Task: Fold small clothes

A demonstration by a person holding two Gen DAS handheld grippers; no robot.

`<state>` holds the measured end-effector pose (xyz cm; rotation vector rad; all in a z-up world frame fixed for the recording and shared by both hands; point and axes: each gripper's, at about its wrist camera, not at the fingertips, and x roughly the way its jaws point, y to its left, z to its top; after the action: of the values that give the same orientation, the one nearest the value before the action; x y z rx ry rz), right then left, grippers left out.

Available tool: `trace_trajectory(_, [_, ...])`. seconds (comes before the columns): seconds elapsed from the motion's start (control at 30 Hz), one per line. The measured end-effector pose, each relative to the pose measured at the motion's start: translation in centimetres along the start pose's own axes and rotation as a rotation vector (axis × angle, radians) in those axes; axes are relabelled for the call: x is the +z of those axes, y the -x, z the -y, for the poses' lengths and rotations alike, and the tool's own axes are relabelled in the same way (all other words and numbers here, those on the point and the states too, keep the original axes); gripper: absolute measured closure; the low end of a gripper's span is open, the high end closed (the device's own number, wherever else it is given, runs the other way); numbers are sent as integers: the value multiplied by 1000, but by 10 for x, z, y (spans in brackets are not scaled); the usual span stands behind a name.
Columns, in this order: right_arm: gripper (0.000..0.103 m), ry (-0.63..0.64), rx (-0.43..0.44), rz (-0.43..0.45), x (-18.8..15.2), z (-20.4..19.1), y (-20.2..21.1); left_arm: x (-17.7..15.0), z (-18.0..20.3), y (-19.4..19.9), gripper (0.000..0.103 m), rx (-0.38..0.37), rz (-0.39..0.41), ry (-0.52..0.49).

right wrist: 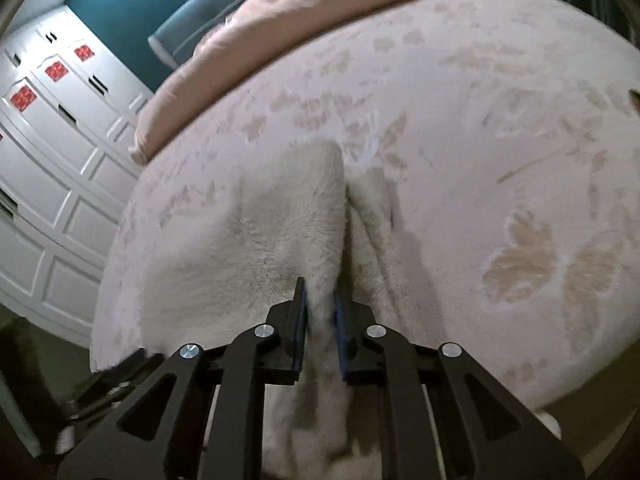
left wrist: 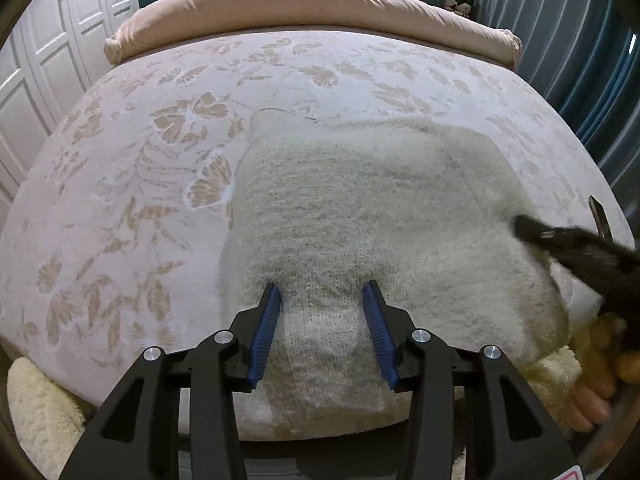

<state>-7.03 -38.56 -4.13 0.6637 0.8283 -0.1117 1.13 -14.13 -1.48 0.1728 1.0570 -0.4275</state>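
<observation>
A cream fuzzy knit garment [left wrist: 360, 208] lies on the bed near its front edge. My left gripper [left wrist: 324, 294] is open, its blue-padded fingers [left wrist: 268, 320] standing either side of the garment's near hem. My right gripper [right wrist: 320, 300] is shut on a pinched fold of the same garment [right wrist: 256, 240], which bunches into a ridge ahead of the fingers. The right gripper also shows in the left wrist view [left wrist: 576, 248] as a black shape at the garment's right edge.
The bed [left wrist: 120, 200] has a pale pink cover with a leaf pattern. A peach duvet [left wrist: 304, 8] is rolled up at the far end. White wardrobe doors [right wrist: 48, 160] stand to the left. A cream fleece item [left wrist: 36, 408] hangs at the bed's front left.
</observation>
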Motion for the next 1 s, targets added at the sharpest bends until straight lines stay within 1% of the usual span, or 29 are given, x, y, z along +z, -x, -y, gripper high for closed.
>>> trace_trajectory(0.07, [78, 12, -27, 30, -8, -3, 23, 1, 1, -1, 60, 8, -1, -6])
trace_trajectory(0.1, [69, 14, -26, 34, -14, -1, 32, 1, 1, -1, 60, 9, 0, -8])
trace_trajectory(0.13, [63, 10, -21, 29, -22, 1, 39, 0, 2, -1, 60, 9, 0, -6])
trace_trajectory(0.17, [62, -4, -11, 6, -31, 4, 43, 0, 2, 0, 60, 8, 1, -5])
trace_trajectory(0.27, [61, -31, 19, -68, -53, 8, 36, 0, 2, 0, 59, 15, 3, -10])
trace_trajectory(0.3, [60, -23, 11, -82, -57, 7, 29, 0, 3, 0, 59, 21, 3, -12])
trace_trajectory(0.33, [60, -11, -7, -93, -62, 5, 25, 0, 4, 0, 59, 25, 3, -14])
trace_trajectory(0.37, [62, -3, -23, -105, -64, 4, 19, 0, 5, 1, 59, 30, 3, -16])
trace_trajectory(0.4, [81, 0, -12, -99, -63, 3, 19, 0, 5, 1, 59, 34, 3, -16])
trace_trajectory(0.43, [89, -1, 7, -91, -62, 1, 21, 0, 6, 1, 59, 36, 3, -16])
trace_trajectory(0.47, [91, 3, 41, -50, -57, -3, 31, 0, 6, 2, 59, 39, 3, -13])
trace_trajectory(0.53, [93, 36, 60, 25, -49, -12, 51, 0, 5, 3, 58, 34, 1, -4])
trace_trajectory(0.57, [94, 39, 62, 44, -45, -13, 57, 1, 5, 3, 57, 32, 2, -2])
trace_trajectory(0.6, [94, 36, 63, 40, -44, -12, 57, 1, 5, 3, 55, 37, 6, -1])
trace_trajectory(0.63, [94, 41, 40, 17, -45, -9, 50, 1, 5, 2, 53, 43, 5, -1])
trace_trajectory(0.67, [94, 55, -23, -22, -49, -4, 35, 0, 5, 2, 53, 43, 5, 0])
trace_trajectory(0.7, [94, 57, -64, -73, -55, 3, 20, 0, 6, 1, 51, 42, 4, 1])
trace_trajectory(0.73, [94, 38, -67, -146, -63, 12, 1, -1, 7, 0, 51, 44, 0, -2])
trace_trajectory(0.77, [94, -20, -28, -185, -66, 19, -9, -2, 8, 0, 51, 49, -1, -6])
trace_trajectory(0.83, [91, -10, -28, -169, -59, 14, -1, -2, 10, 1, 51, 61, 9, -21])
trace_trajectory(0.87, [88, 4, -37, -145, -54, 9, 8, -2, 9, 1, 51, 60, 8, -22])
trace_trajectory(0.9, [87, 5, -34, -131, -52, 6, 13, -2, 10, 1, 51, 57, 8, -10])
trace_trajectory(0.97, [81, 5, -18, -92, -42, 1, 24, -1, 9, 2, 50, 51, 6, 10])
trace_trajectory(1.0, [74, 9, -22, -66, -36, -1, 29, 0, 7, 1, 50, 50, 3, 13])
